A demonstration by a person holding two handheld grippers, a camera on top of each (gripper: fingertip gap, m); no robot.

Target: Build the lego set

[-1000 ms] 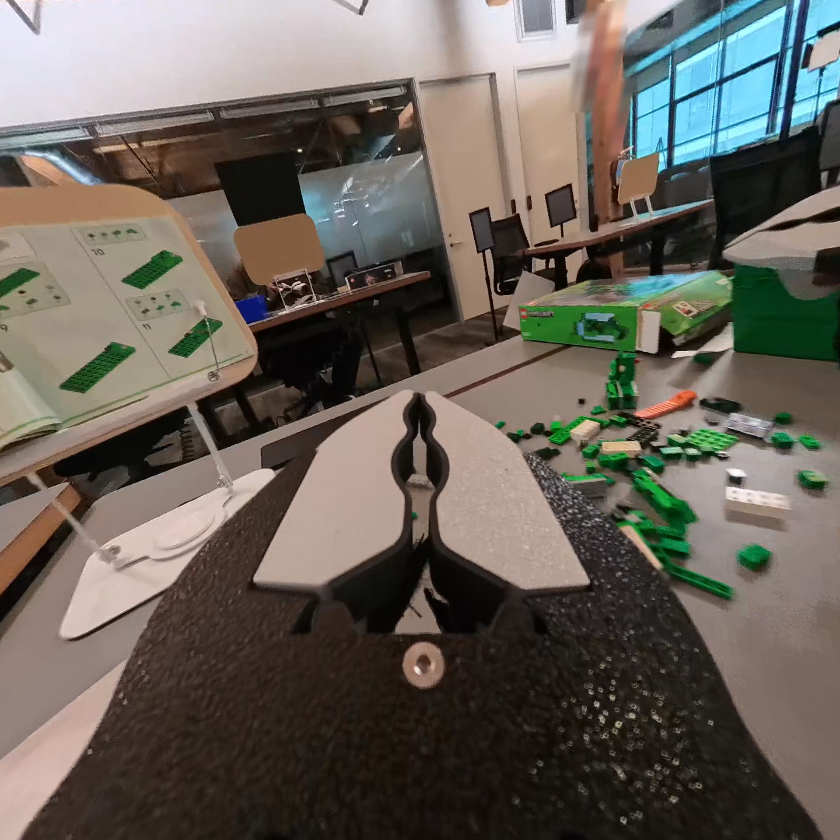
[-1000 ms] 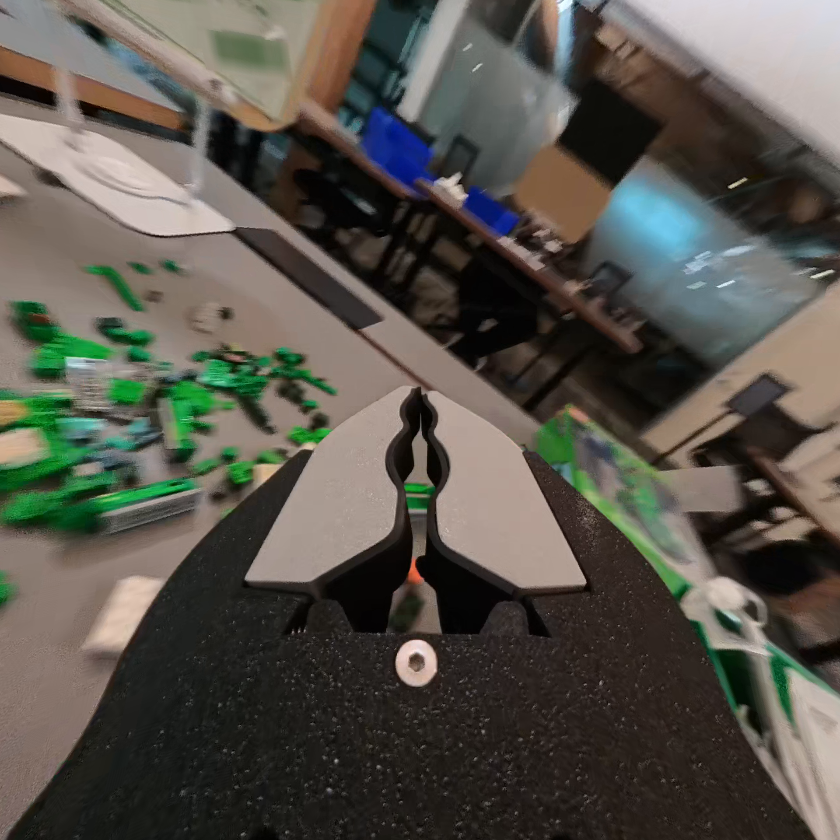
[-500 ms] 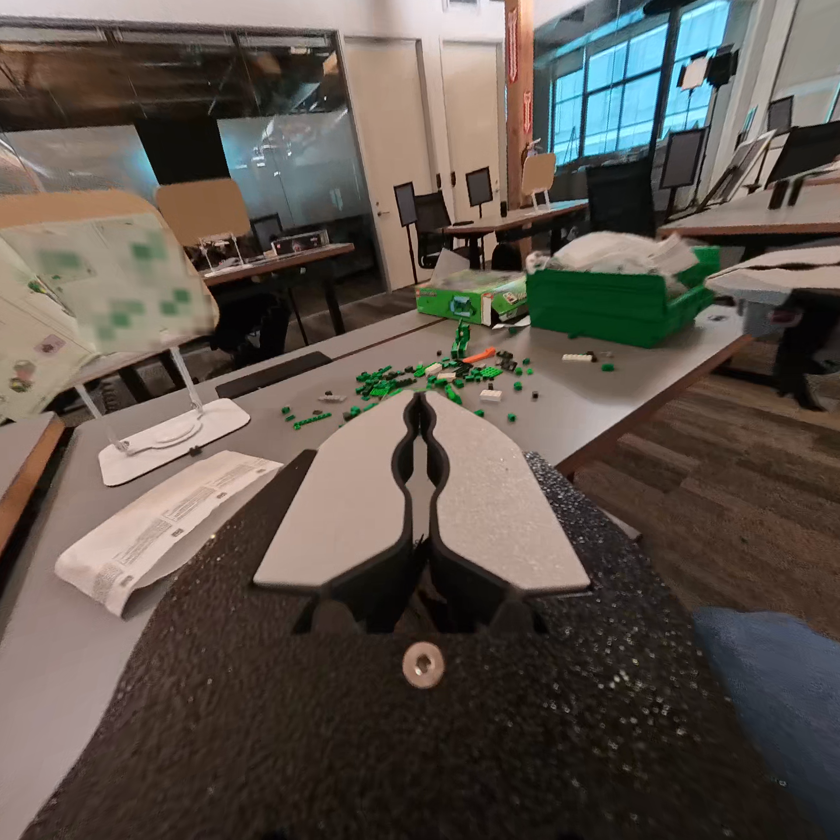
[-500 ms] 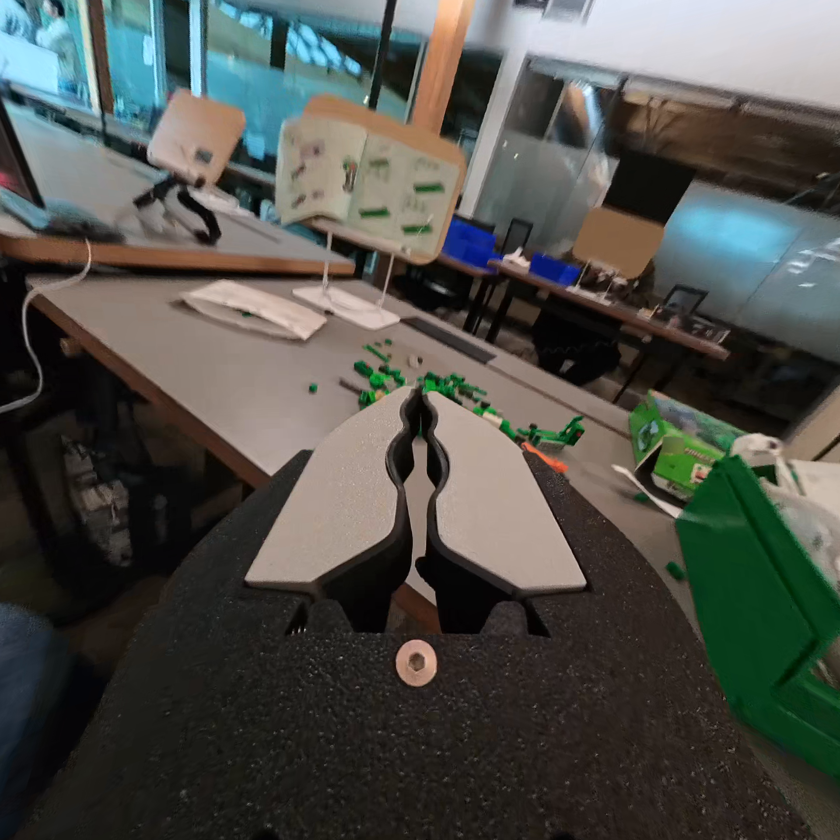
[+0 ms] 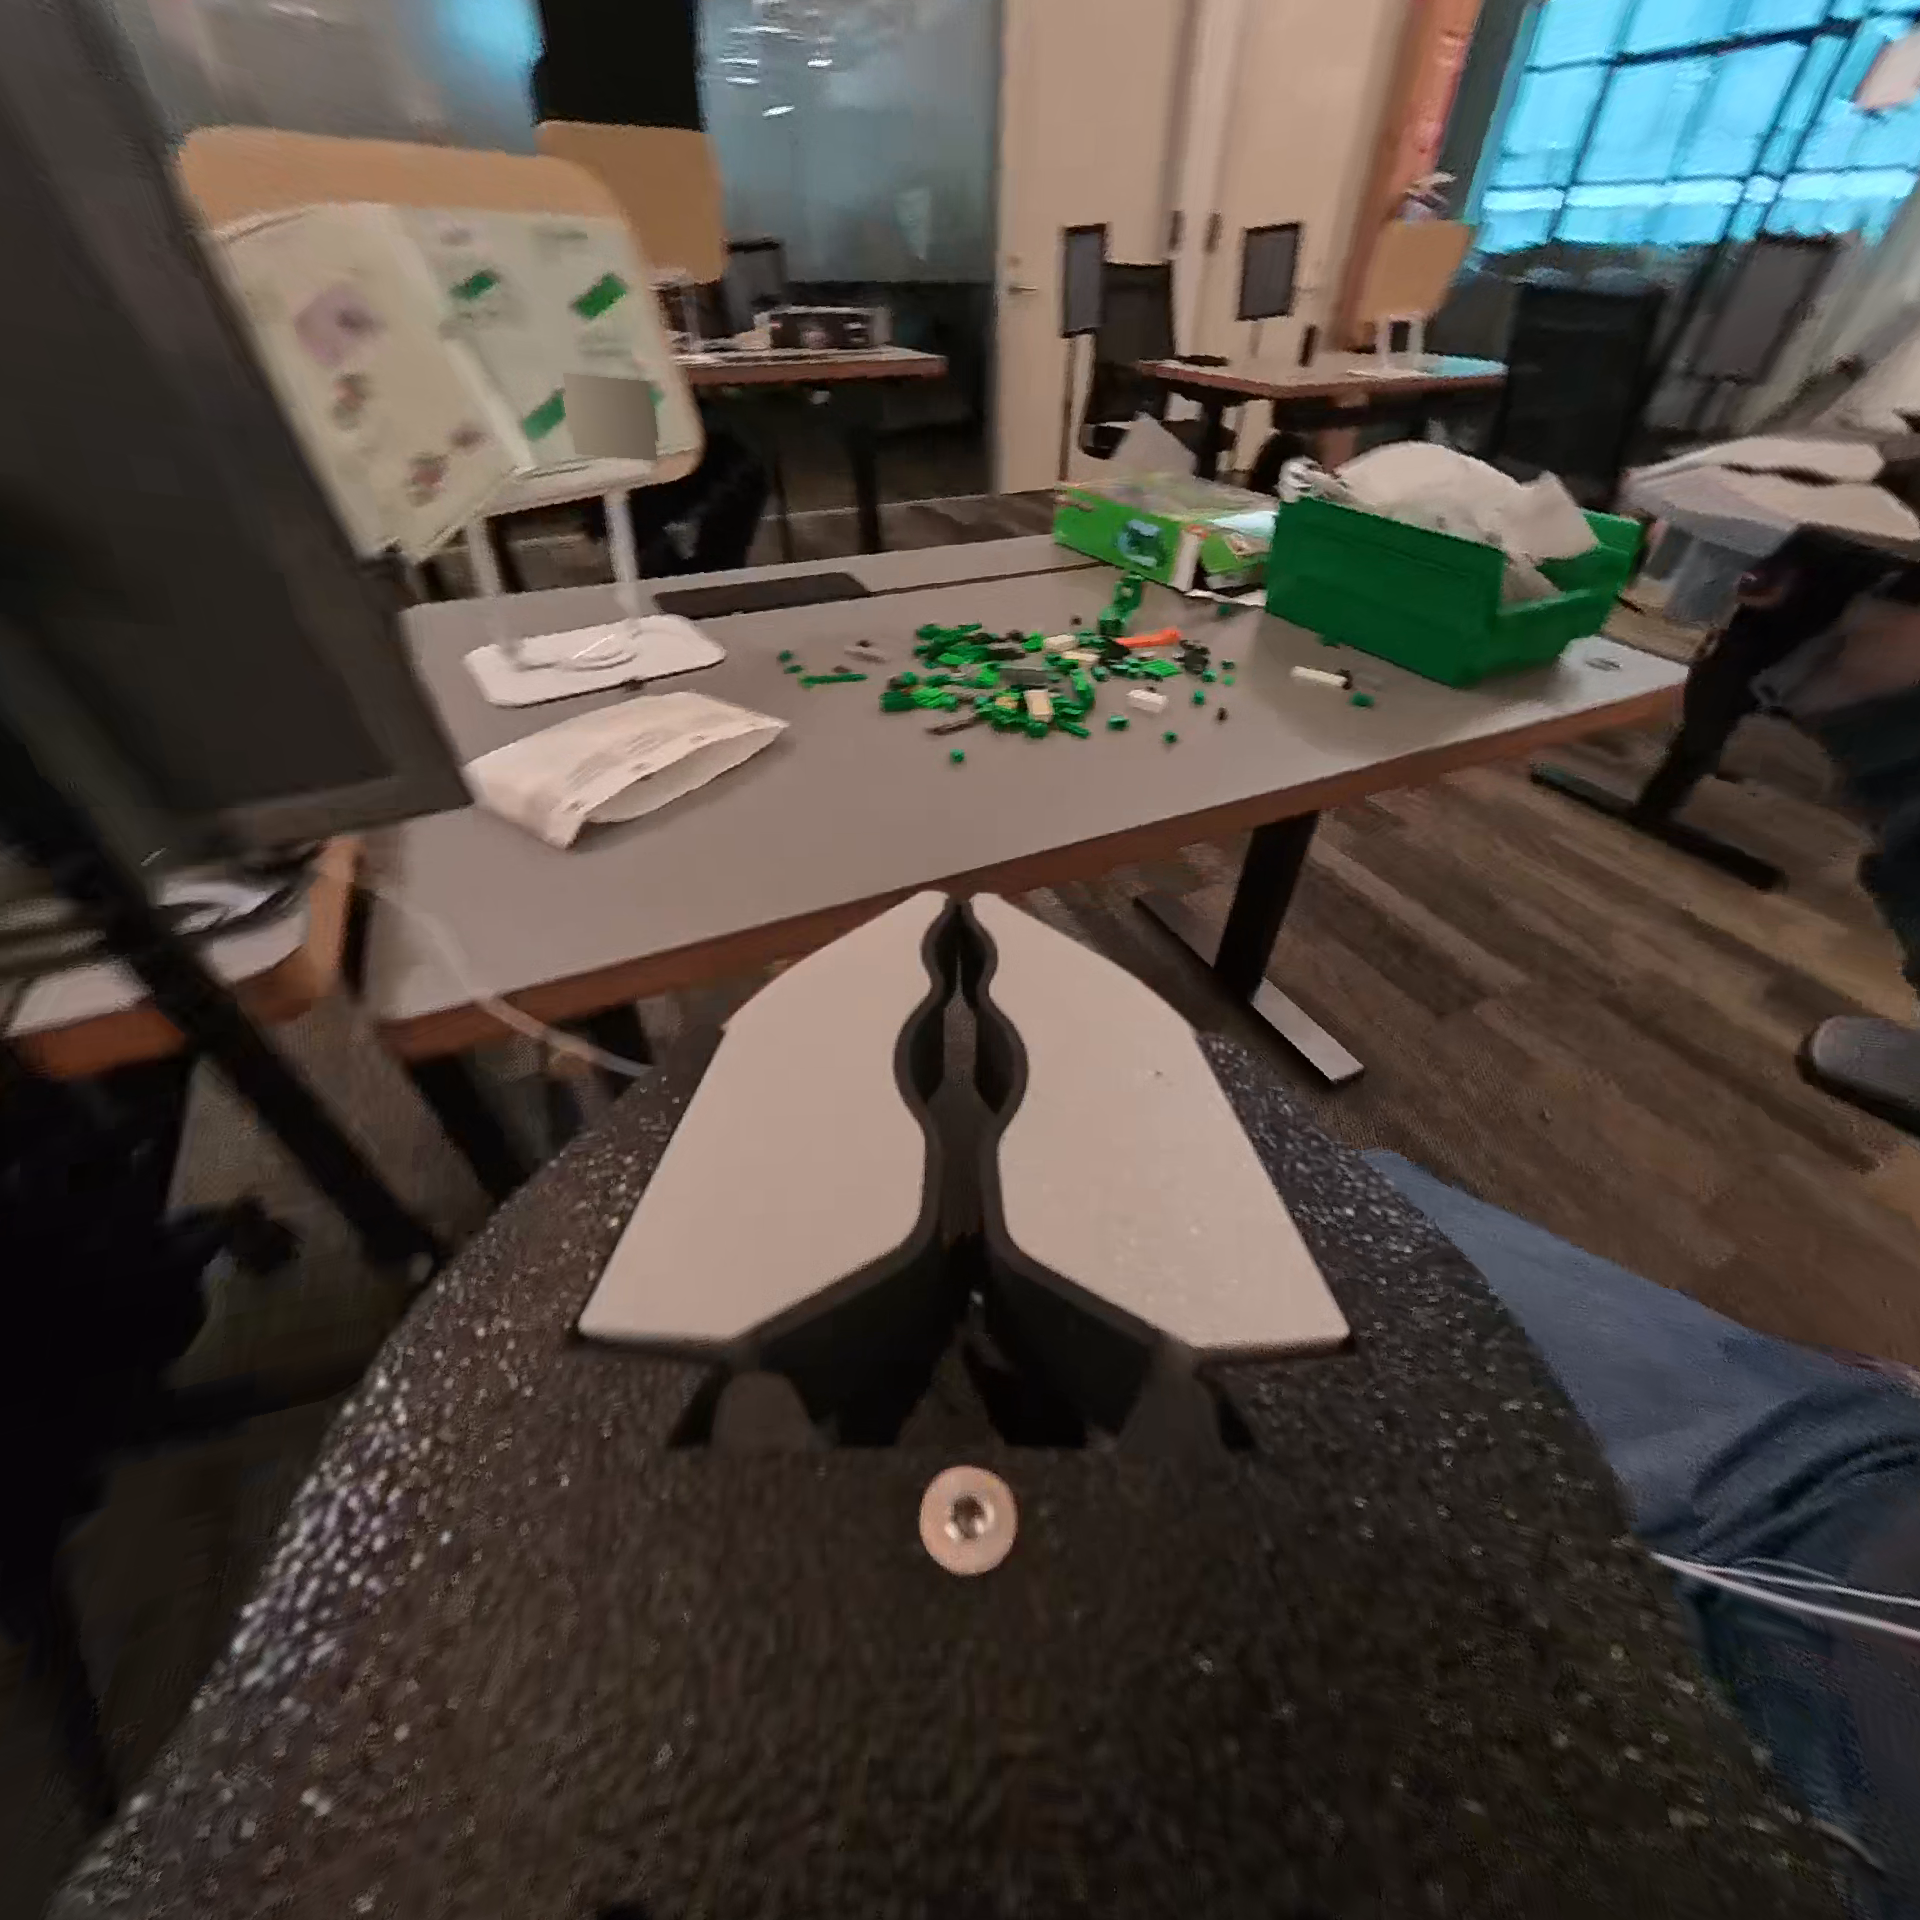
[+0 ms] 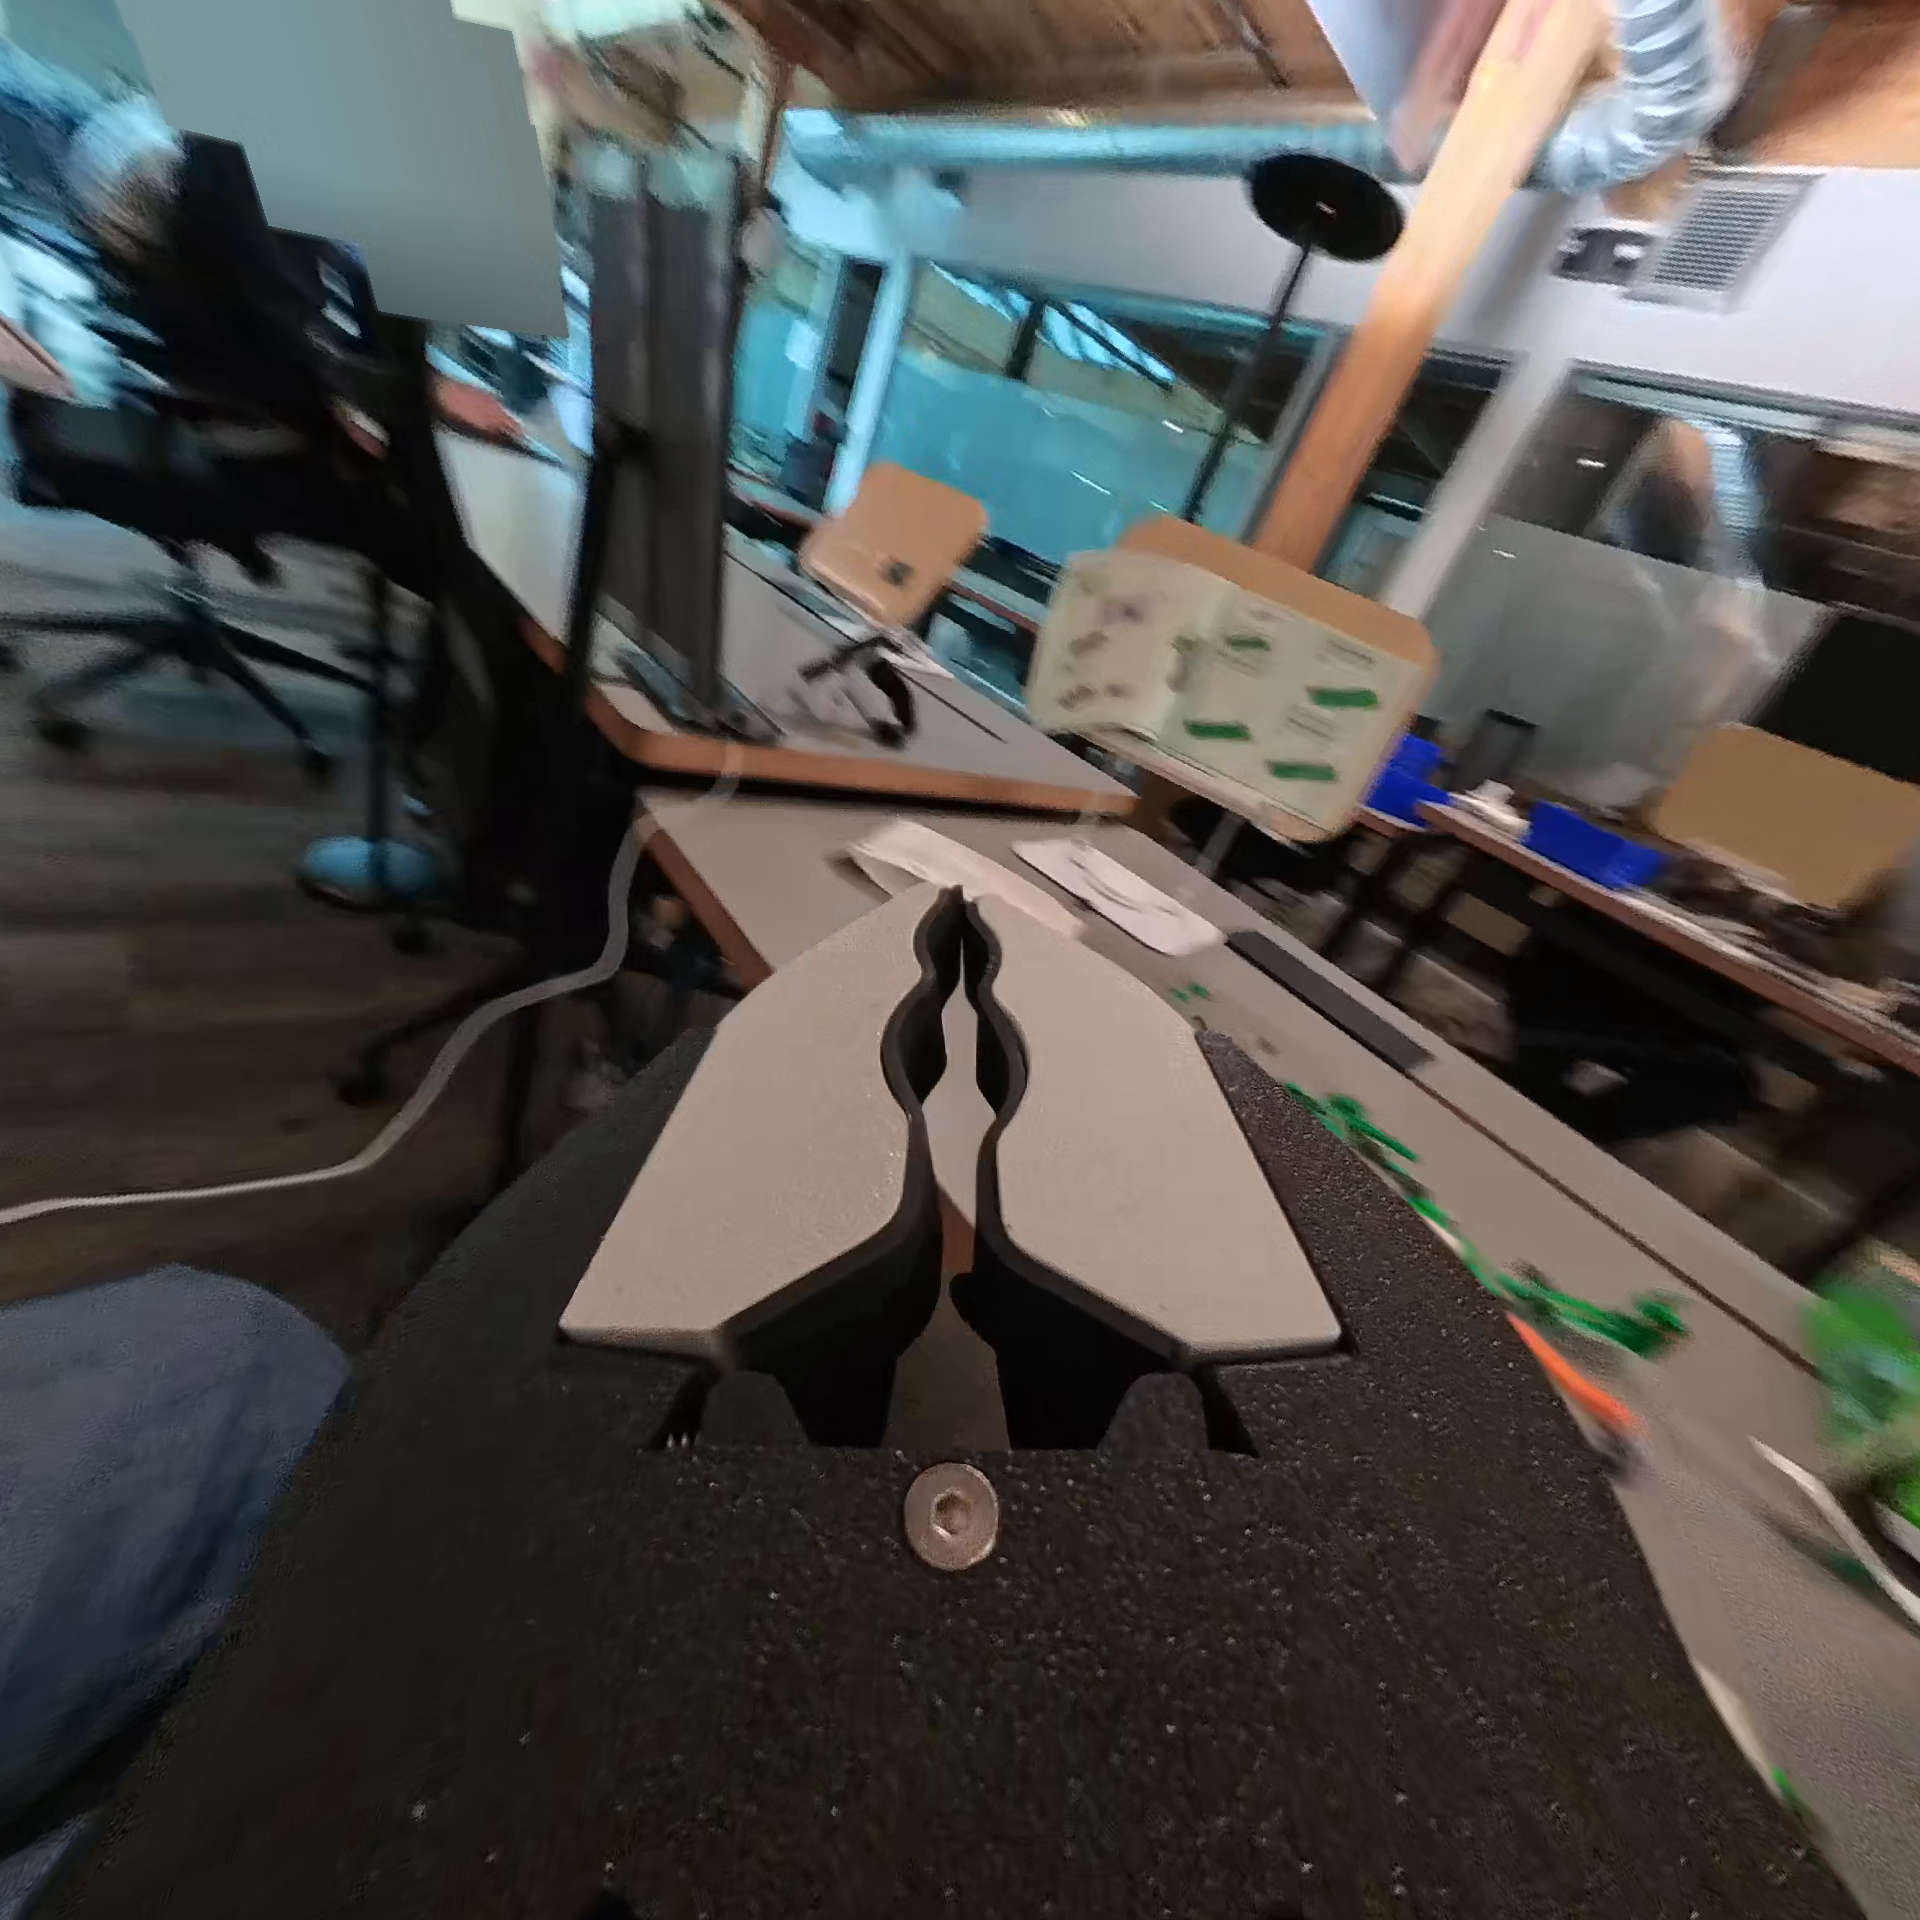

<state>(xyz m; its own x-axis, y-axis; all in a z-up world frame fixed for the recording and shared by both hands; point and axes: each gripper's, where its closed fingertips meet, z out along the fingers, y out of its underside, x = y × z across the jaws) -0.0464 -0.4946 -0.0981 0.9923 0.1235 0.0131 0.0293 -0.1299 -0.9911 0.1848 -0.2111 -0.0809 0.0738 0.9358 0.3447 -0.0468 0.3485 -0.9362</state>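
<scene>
Left gripper (image 5: 958, 914) and right gripper (image 6: 958, 902) are both closed, empty, off the tabletop (image 5: 935, 821). Loose green lego pieces (image 5: 997, 681) lie scattered there

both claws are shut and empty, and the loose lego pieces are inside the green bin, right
Not quite. The left claw and right claw are shut and empty, but the left wrist view shows the loose lego pieces scattered on the grey table, beside the green bin.
</scene>
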